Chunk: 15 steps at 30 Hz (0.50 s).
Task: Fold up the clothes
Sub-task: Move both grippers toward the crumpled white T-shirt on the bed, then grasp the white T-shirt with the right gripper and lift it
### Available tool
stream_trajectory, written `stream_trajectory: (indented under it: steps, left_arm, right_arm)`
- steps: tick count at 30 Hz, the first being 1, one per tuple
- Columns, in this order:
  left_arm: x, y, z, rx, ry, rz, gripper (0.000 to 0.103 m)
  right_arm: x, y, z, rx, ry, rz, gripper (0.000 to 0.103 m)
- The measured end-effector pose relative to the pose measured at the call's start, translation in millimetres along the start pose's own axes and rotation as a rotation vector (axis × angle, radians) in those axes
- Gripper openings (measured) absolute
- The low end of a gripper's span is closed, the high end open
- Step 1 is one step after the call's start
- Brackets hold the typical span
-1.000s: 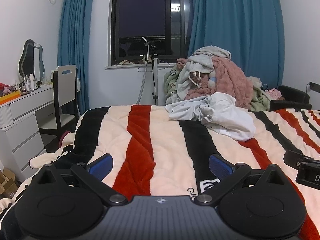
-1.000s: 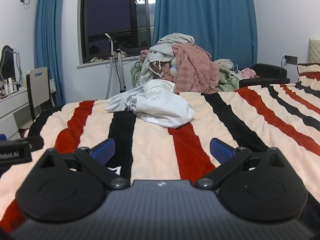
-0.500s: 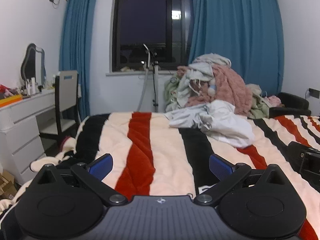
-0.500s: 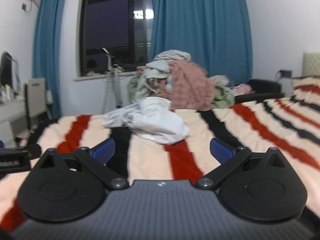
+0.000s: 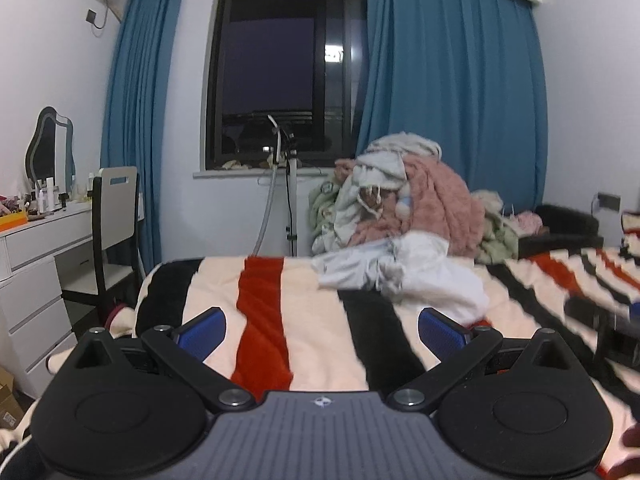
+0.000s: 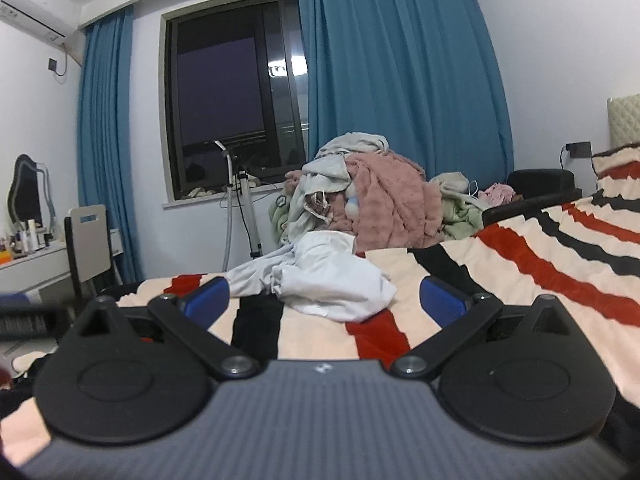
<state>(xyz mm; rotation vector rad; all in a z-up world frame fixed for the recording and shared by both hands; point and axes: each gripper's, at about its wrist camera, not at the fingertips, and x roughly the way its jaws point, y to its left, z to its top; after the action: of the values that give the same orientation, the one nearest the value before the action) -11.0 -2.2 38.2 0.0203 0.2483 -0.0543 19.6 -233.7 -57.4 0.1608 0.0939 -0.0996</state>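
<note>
A crumpled white and pale blue garment (image 5: 404,276) lies on the striped blanket of the bed (image 5: 304,320), near its far edge; it also shows in the right wrist view (image 6: 328,276). My left gripper (image 5: 322,330) is open and empty, low over the blanket, well short of the garment. My right gripper (image 6: 324,300) is open and empty, also short of the garment. The right gripper's body (image 5: 608,320) shows blurred at the right edge of the left wrist view. The left gripper's body (image 6: 24,316) shows at the left edge of the right wrist view.
A tall pile of clothes with a pink fleece (image 5: 404,204) stands beyond the bed's far edge, under blue curtains (image 5: 452,100). A garment steamer pole (image 5: 290,200) stands by the window. A white dresser (image 5: 32,264) and chair (image 5: 114,216) are left. A dark armchair (image 5: 564,228) is at the right.
Both grippers have tilted upward, so more wall and window show and the bed sits lower in view. Both stay open and empty. The garment has not moved.
</note>
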Motion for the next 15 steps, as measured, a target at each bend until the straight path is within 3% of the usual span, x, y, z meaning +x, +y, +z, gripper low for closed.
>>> stream_trajectory:
  steps: [3, 6, 9, 15]
  left_arm:
    - [4, 0, 27, 0.000, -0.055, 0.011, 0.103]
    - [18, -2, 49, 0.004, -0.088, 0.048, 0.103]
    - [40, 5, 53, -0.025, -0.076, 0.045, 0.103]
    - [98, 30, 27, -0.048, 0.042, 0.096, 0.103]
  right_arm:
    - [9, -3, 7, -0.002, 0.016, 0.001, 0.103]
    - [33, -2, 18, -0.012, 0.061, 0.068, 0.103]
    - [69, 2, 22, -0.054, 0.096, 0.102, 0.103]
    - [173, 8, -2, -0.109, 0.212, 0.082, 0.103]
